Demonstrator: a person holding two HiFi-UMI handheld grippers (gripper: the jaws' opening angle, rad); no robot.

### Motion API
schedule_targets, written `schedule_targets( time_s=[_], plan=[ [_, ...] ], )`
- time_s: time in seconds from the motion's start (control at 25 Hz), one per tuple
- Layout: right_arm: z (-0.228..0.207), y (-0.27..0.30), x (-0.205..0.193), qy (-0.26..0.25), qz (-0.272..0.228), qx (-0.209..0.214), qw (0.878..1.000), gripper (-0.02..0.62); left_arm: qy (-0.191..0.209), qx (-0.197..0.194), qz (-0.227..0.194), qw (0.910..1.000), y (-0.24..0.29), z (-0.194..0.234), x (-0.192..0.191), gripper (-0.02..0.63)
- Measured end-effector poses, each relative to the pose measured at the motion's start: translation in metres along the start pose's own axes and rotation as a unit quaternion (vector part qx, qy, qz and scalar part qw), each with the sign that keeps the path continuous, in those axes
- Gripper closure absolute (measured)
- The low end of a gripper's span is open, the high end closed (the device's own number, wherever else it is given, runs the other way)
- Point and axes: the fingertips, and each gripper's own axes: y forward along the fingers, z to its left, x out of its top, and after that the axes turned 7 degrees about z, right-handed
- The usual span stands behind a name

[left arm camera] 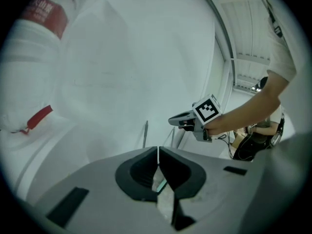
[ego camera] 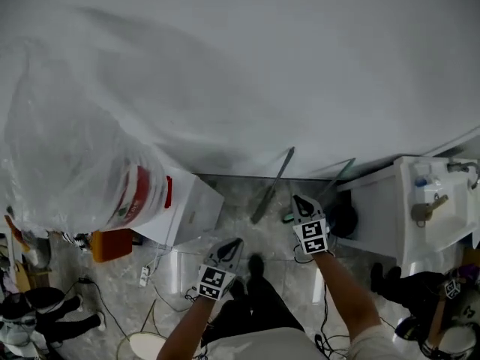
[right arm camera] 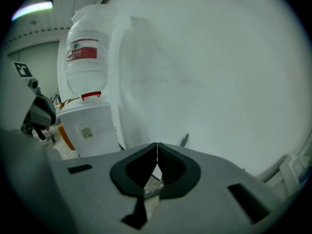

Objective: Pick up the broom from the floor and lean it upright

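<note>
The broom point(ego camera: 271, 186) is off the floor point(ego camera: 285, 283) at its upper end: its grey handle slants up from the stone tiles and rests against the white wall point(ego camera: 300, 66), just ahead of the right gripper point(ego camera: 298, 199). From the head view it is a plain dull-grey stick, and I cannot make out the brush end there. A small teal piece lies at its foot, beside that gripper. A thinner rod point(ego camera: 339, 175) leans on the wall just to its right.

The left gripper view shows the handle point(left arm camera: 145, 133) nearly upright against the wall, with the right gripper point(left arm camera: 171, 121) reaching in beside it without touching it. The right gripper view shows only the handle's dark top point(right arm camera: 184, 140) poking above the gripper body.

Both tools are empty. The left gripper point(left arm camera: 158, 152) has its fingers pressed together with nothing between them, and the right gripper point(right arm camera: 157, 147) has its fingers shut tip to tip as well. In the head view the left gripper point(ego camera: 234, 243) hangs lower and well back from the broom.

To the left stands a white water dispenser point(ego camera: 191, 208) carrying a large bottle point(ego camera: 131, 193) under clear plastic film. Only the right gripper view shows that bottle point(right arm camera: 85, 52) upright, with its red label. The writing on the label is too small to read, as is the sticker on the dispenser point(right arm camera: 90, 130).
</note>
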Motion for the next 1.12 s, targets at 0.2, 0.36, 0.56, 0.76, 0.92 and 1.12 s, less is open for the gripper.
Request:
schedule_targets(
  time_s=[0.2,0.36,0.56,0.76,0.92,1.12],
  plan=[
    [0.047,-0.074,0.02,-0.018,-0.018,-0.001,1.0,0.594,0.014,-0.002,-0.031,0.9994,-0.054,-0.014,0.007,0.594],
    [0.084,-0.127,0.022,-0.028,-0.022,0.006,0.999,0.594,0.018,-0.022,-0.028,0.9992,-0.096,-0.032,0.013,0.594],
    [0.111,-0.194,0.026,-0.024,-0.031,0.0,0.999,0.595,0.034,-0.045,-0.043,0.9975,-0.139,-0.053,0.026,0.594],
    [0.131,-0.264,0.031,0.02,-0.047,-0.003,0.999,0.595,0.046,-0.065,-0.066,0.9946,-0.187,-0.079,0.041,0.594],
    [0.149,-0.317,0.024,0.034,-0.068,-0.009,0.997,0.595,0.054,-0.065,-0.098,0.9916,-0.222,-0.1,0.042,0.594],
    [0.151,-0.363,0.019,0.03,-0.089,-0.021,0.995,0.595,0.051,-0.069,-0.113,0.9898,-0.25,-0.121,0.047,0.594]
  ],
)
